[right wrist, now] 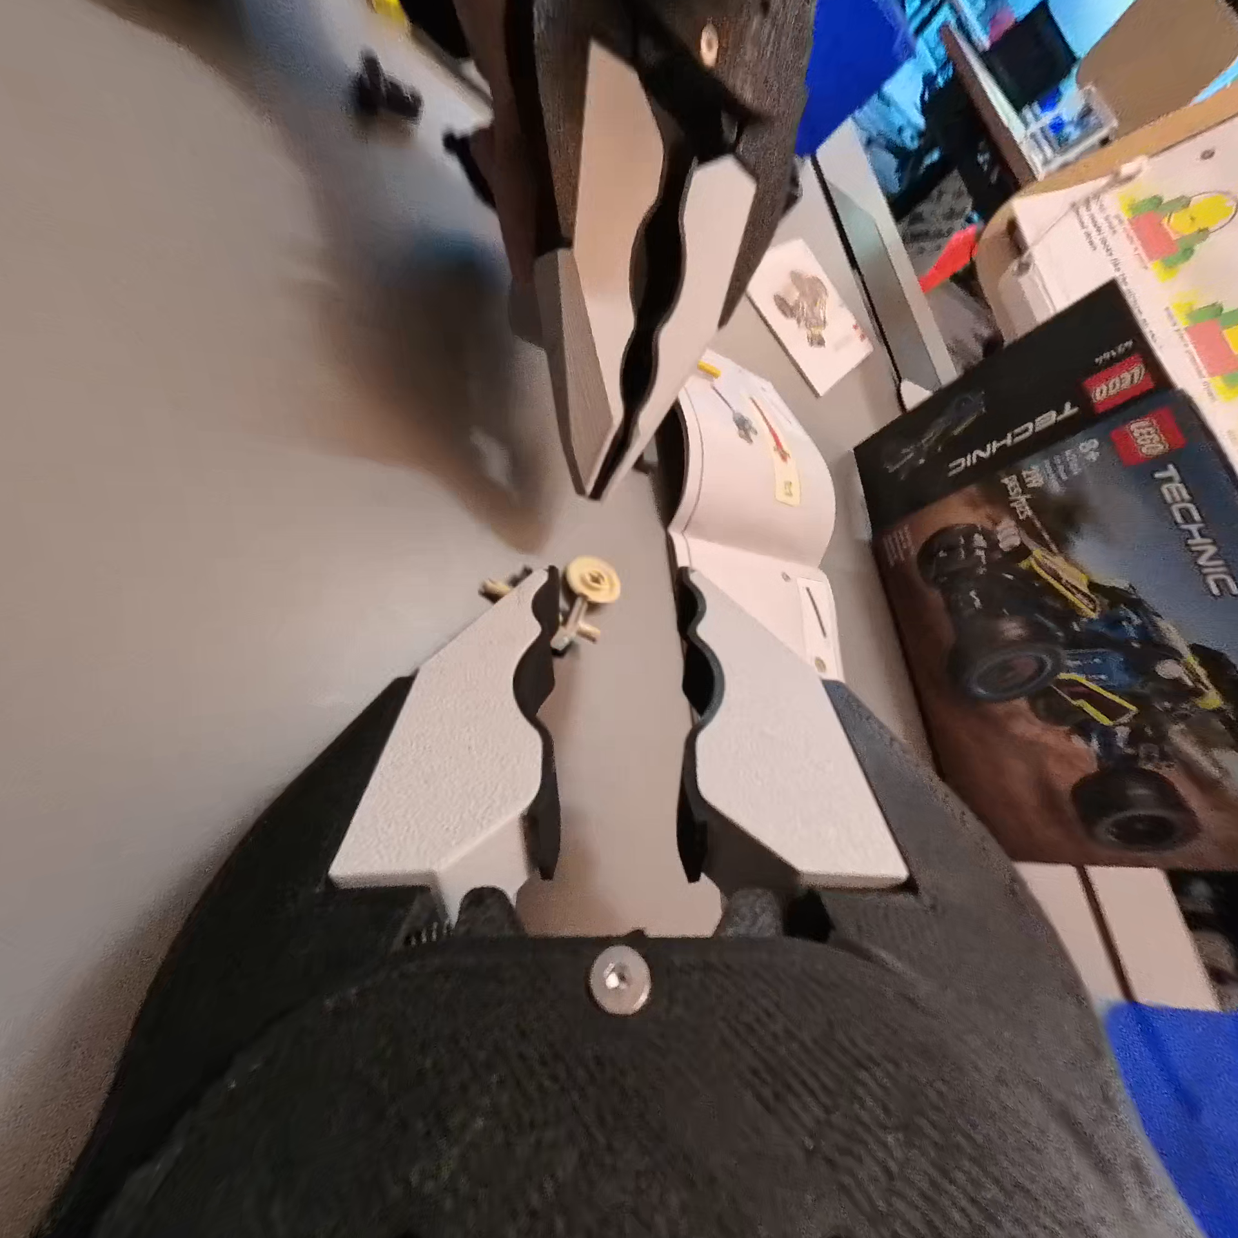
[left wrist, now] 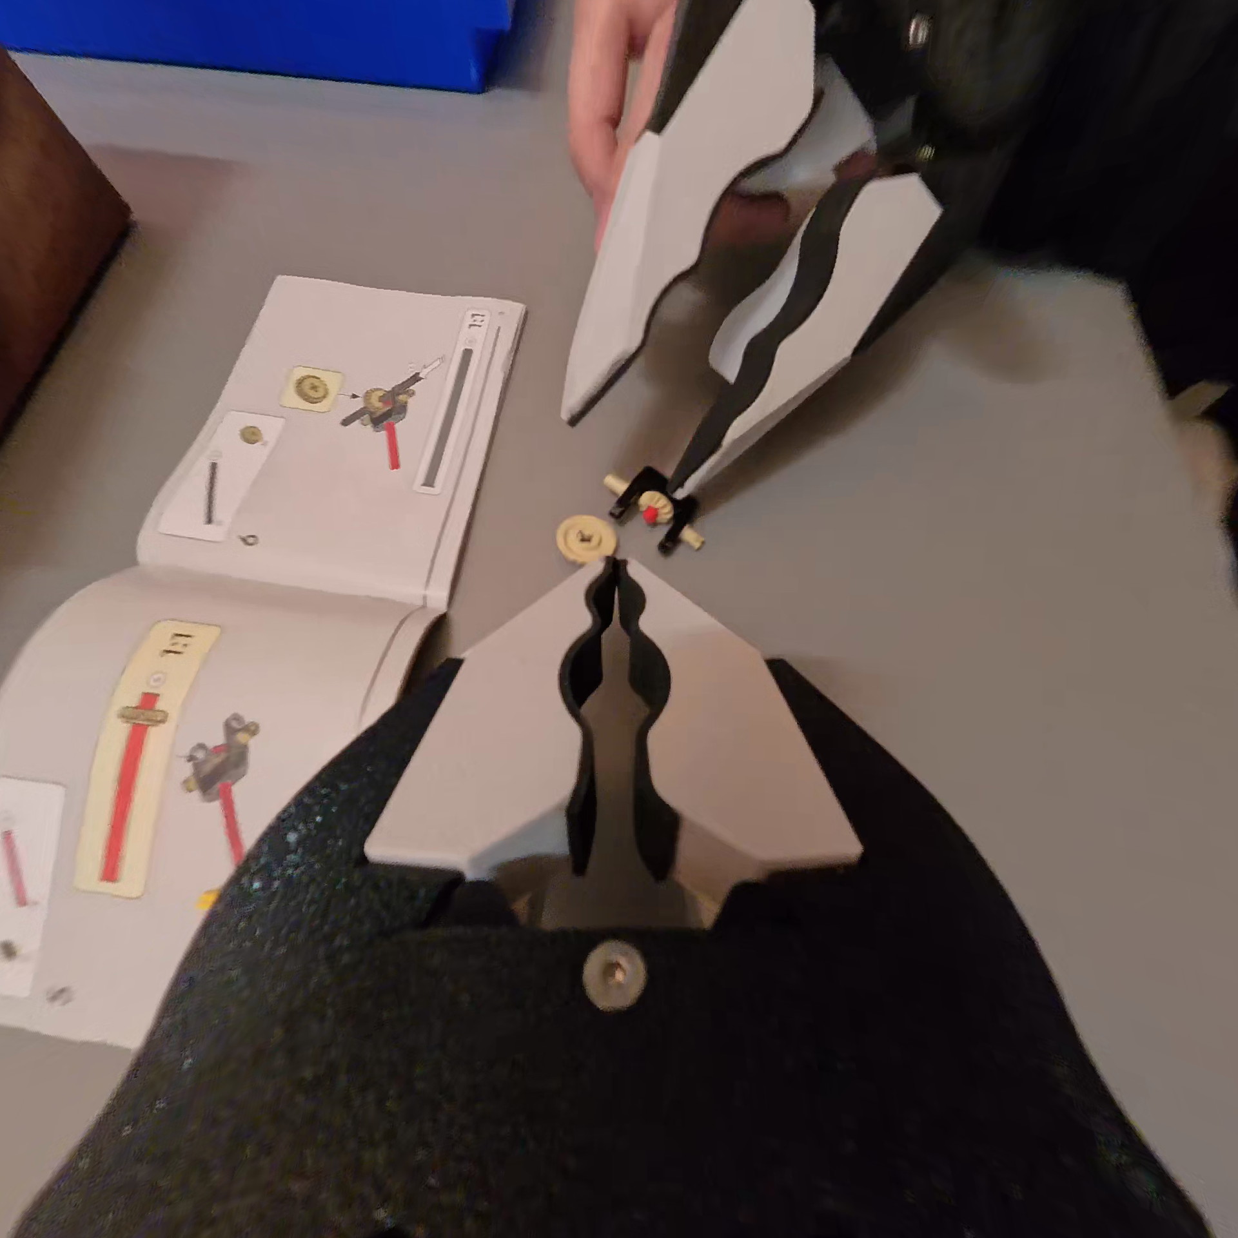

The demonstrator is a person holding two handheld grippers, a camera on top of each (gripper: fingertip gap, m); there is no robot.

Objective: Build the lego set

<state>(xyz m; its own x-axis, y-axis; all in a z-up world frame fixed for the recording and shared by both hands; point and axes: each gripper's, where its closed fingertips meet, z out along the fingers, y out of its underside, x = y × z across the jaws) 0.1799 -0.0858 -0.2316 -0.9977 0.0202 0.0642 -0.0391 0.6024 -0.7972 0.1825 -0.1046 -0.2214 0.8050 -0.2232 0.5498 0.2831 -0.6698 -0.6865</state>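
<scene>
Counter (left wrist: 938,603): smooth, matt grey. Booklet (left wrist: 321,435): paper, slight sheen. Gear (left wrist: 586,537): tan plastic, smooth. Left tongs (left wrist: 614,569): matt grey faces, black grainy body. Box (right wrist: 1072,636): glossy printed card.

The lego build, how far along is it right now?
Early stage. Done: a small black assembly with tan axle ends, a tan bevel gear and a red tip lies on the table. In hand: nothing; the left gripper is shut just short of the loose tan gear, and the right gripper is open around the parts. Left: fitting that gear, which the open booklet appears to picture, plus everything after.
</scene>
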